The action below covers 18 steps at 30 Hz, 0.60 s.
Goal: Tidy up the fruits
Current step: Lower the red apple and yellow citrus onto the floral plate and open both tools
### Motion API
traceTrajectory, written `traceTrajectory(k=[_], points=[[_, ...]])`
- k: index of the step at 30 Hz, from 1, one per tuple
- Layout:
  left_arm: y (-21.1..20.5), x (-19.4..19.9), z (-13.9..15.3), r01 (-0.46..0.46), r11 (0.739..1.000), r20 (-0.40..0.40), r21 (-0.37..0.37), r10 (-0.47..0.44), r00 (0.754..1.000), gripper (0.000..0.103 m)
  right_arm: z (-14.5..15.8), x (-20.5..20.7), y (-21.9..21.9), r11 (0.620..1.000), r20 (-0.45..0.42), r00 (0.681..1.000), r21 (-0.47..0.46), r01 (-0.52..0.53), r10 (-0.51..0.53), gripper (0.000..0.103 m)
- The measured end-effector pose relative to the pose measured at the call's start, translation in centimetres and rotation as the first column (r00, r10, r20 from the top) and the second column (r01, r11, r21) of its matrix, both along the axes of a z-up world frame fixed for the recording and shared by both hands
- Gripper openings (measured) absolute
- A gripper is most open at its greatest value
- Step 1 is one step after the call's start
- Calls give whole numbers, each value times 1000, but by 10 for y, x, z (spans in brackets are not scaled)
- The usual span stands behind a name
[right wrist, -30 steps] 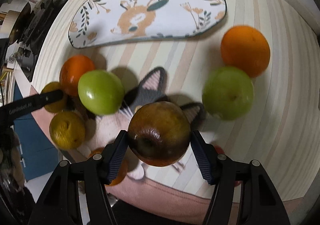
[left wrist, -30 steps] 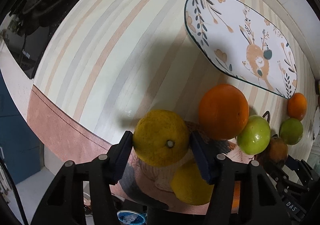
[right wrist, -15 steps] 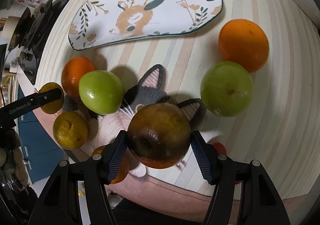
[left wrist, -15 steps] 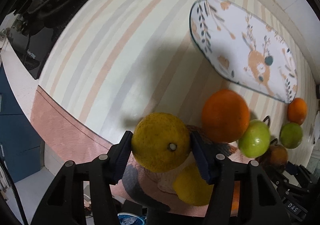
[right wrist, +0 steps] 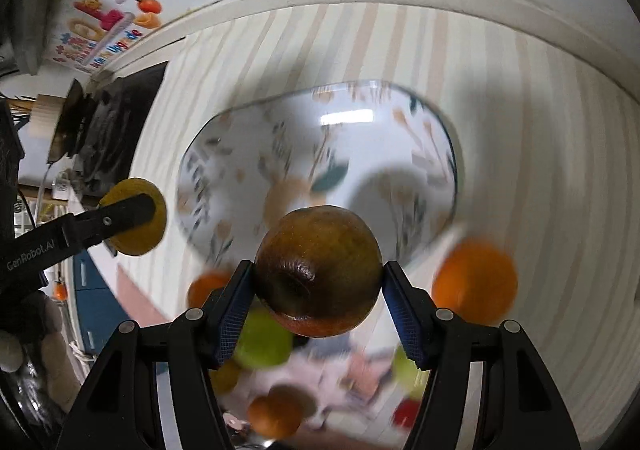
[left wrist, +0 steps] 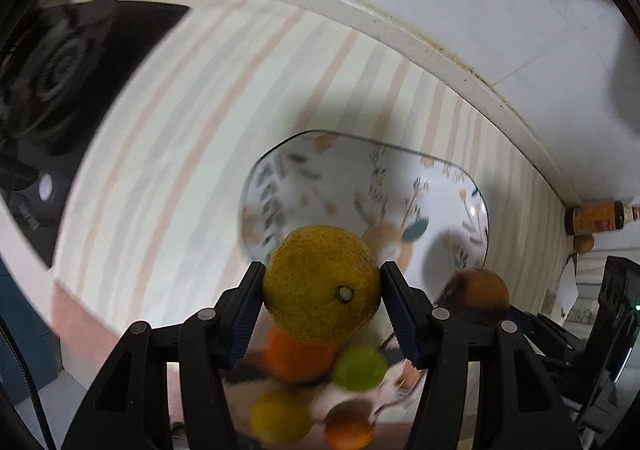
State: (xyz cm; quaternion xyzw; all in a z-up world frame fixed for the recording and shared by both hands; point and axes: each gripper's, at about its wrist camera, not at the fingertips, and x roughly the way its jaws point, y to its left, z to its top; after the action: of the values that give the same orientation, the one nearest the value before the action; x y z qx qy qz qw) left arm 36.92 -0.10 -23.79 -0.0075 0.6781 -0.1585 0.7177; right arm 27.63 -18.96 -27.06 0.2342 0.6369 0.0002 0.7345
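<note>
1. Carrying two fruits at once: our left gripper [left wrist: 322, 304] has its fingers closed on a yellow citrus [left wrist: 322, 284], pads pressing its flanks, stem scar facing the camera. Our right gripper [right wrist: 318, 300] has its fingers closed on a brown russet fruit [right wrist: 318, 270], which looks like a bruised apple or pear; we cannot tell which.
2. Both fruits hang clear above the striped bench [left wrist: 168, 153], in front of the oval deer-print plate [right wrist: 248, 153], which looks empty. We judge this plate to be the destination.
3. Remaining loose fruit sits below and behind the fingers, blurred: a large orange [right wrist: 474, 286], a green fruit [right wrist: 262, 340], and smaller orange and yellow ones near a cat-print mat [left wrist: 396, 382].
4. Doing the step well, in our judgement: bring each fruit over the flat centre of the plate, not the raised rim, and keep them well apart so the two grippers do not collide.
5. Lower until each fruit touches the plate before spreading the fingers; round fruit dropped from height will likely roll off.
6. Release one side at a time and lift straight up, so the pads do not drag the fruit.
7. Risk: the russet fruit looks soft, so we avoid squeezing harder.
</note>
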Motion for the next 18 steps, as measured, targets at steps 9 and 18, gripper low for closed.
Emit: traceTrajectory(k=[9,18], points=[[-47,54,-60,-30,999,-175,-28,24,984,56,-39,76,-20,997,-56,997,-58,-58,54,67],[-65,64,-91,-63,995,-283,-73,40,958,56,-50,93,-27,997,-83,994,-35,-68,65,68]])
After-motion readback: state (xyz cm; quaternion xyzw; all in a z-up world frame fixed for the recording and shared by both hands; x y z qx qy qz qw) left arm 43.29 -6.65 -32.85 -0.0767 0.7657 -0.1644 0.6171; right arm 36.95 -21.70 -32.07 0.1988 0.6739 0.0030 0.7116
